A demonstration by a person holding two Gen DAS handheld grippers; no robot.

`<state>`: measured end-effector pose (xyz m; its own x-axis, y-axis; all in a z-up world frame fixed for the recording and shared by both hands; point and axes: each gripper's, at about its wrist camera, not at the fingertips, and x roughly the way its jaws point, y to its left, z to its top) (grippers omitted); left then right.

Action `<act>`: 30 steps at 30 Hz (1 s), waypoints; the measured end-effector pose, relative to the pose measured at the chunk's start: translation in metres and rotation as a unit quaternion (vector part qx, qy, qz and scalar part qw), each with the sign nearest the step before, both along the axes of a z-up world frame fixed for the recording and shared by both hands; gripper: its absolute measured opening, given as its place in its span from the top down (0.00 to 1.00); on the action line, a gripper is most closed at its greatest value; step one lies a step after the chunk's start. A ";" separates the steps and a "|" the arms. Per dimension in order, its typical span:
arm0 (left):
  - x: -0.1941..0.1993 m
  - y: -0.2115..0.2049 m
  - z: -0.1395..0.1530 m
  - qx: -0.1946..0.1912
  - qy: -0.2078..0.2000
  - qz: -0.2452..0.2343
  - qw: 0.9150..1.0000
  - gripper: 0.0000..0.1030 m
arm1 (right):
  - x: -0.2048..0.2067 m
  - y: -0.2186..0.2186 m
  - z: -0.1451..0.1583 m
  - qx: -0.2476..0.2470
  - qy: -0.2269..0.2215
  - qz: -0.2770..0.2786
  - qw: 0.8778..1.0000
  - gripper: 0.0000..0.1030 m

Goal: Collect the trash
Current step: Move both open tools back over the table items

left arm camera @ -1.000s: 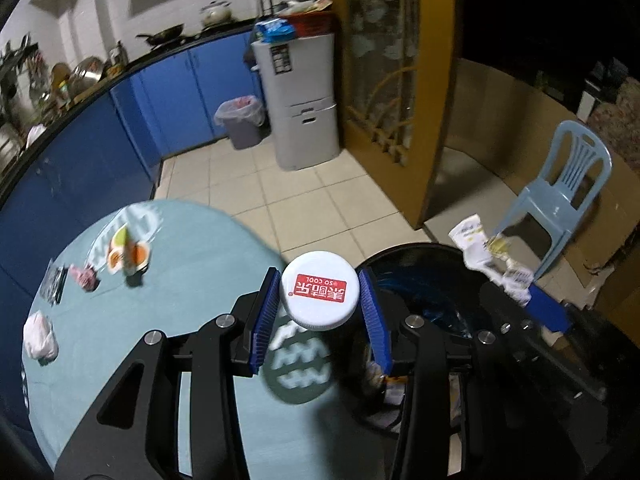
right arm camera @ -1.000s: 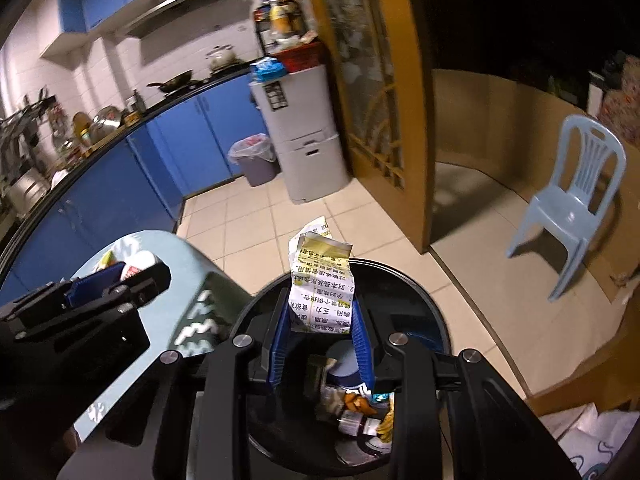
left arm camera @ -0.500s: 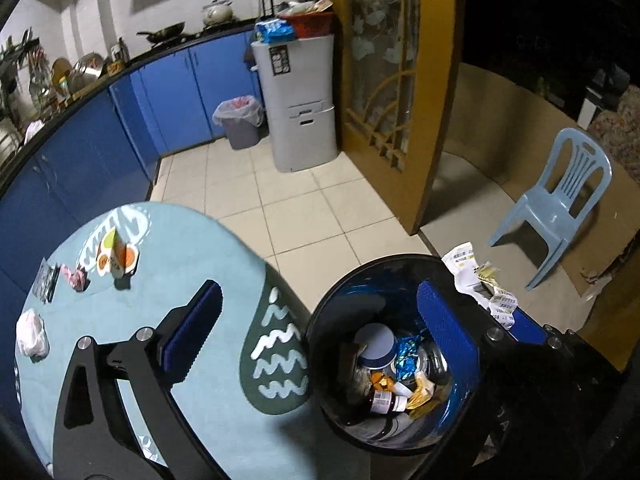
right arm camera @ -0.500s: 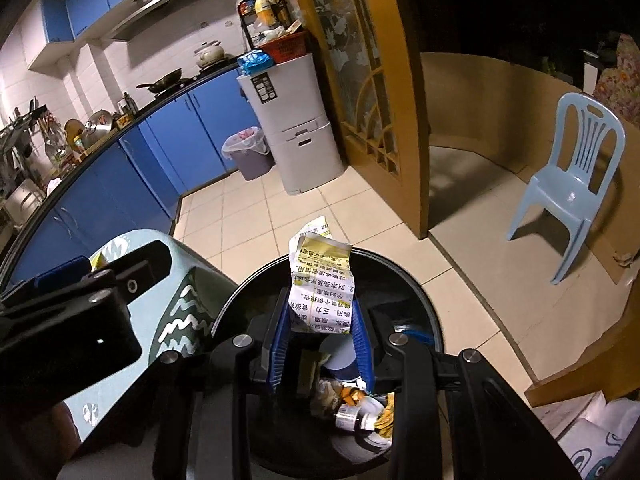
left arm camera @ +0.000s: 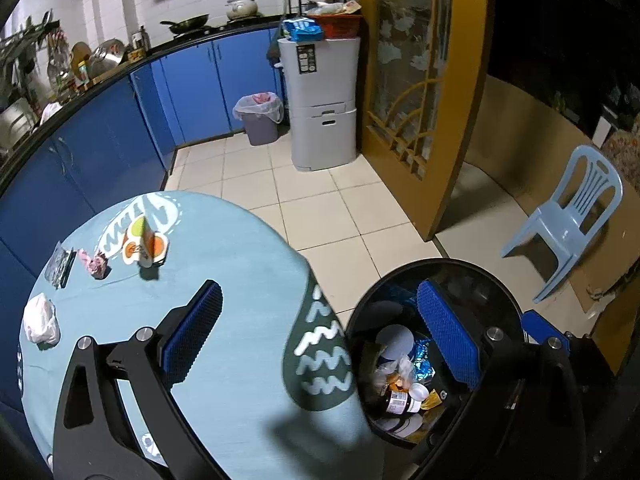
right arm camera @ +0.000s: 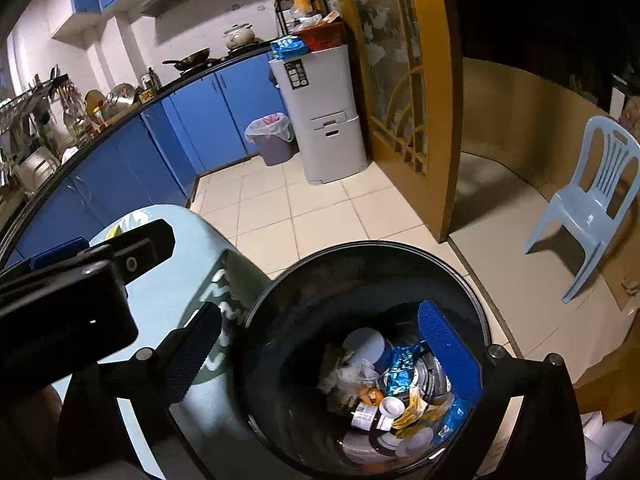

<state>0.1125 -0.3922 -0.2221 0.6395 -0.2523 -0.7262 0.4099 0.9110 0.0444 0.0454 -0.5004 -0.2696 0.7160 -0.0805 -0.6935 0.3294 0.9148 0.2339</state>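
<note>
A black round bin [left arm camera: 504, 280] [right arm camera: 476, 292] stands beside the light blue round table [left arm camera: 224, 248] and holds bottles, wrappers and a white cup. My left gripper [left arm camera: 320, 336] is open and empty, straddling the table edge and the bin's rim. My right gripper [right arm camera: 324, 356] is open and empty above the bin's mouth. Trash lies on the table's far left: a white crumpled tissue [left arm camera: 40, 318], a pink wad [left arm camera: 94, 262], a dark wrapper [left arm camera: 60, 264] and an orange-and-white packet [left arm camera: 144, 242].
Blue kitchen cabinets [left arm camera: 120, 120] curve behind the table. A grey lined bin [left arm camera: 260, 118] and a grey cabinet [left arm camera: 322, 104] stand on the tiled floor. A light blue plastic chair [left arm camera: 568, 216] stands at the right near a yellow door [left arm camera: 424, 80].
My left gripper opened and let the white-capped bottle fall into the bin. My right gripper then opened and the printed paper dropped into the bin.
</note>
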 end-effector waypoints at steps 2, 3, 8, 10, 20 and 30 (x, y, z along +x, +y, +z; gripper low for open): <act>0.004 0.013 0.003 -0.003 -0.002 0.010 1.000 0.06 | 0.005 0.009 0.003 -0.001 0.000 0.005 1.000 0.07; 0.006 0.017 0.004 -0.002 -0.005 0.014 1.000 0.06 | 0.009 0.013 0.004 0.000 0.000 0.009 1.000 0.07; 0.025 0.067 0.013 -0.003 -0.025 0.072 0.997 0.06 | 0.036 0.042 0.009 0.017 0.004 0.036 0.999 0.07; 0.034 0.087 0.014 0.000 -0.027 0.097 0.995 0.06 | 0.051 0.060 0.013 0.021 0.003 0.055 0.998 0.07; 0.077 0.244 -0.017 0.020 0.010 0.287 0.958 0.05 | 0.122 0.164 0.015 0.021 0.020 0.154 0.988 0.07; 0.105 0.360 -0.068 0.020 0.077 0.398 0.914 0.05 | 0.172 0.238 -0.002 -0.003 0.053 0.205 0.977 0.07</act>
<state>0.2173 -0.0319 -0.2904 0.4979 0.2770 -0.8218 -0.3777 0.9223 0.0820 0.2175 -0.2620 -0.2716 0.6120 0.1950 -0.7664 -0.0438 0.9760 0.2133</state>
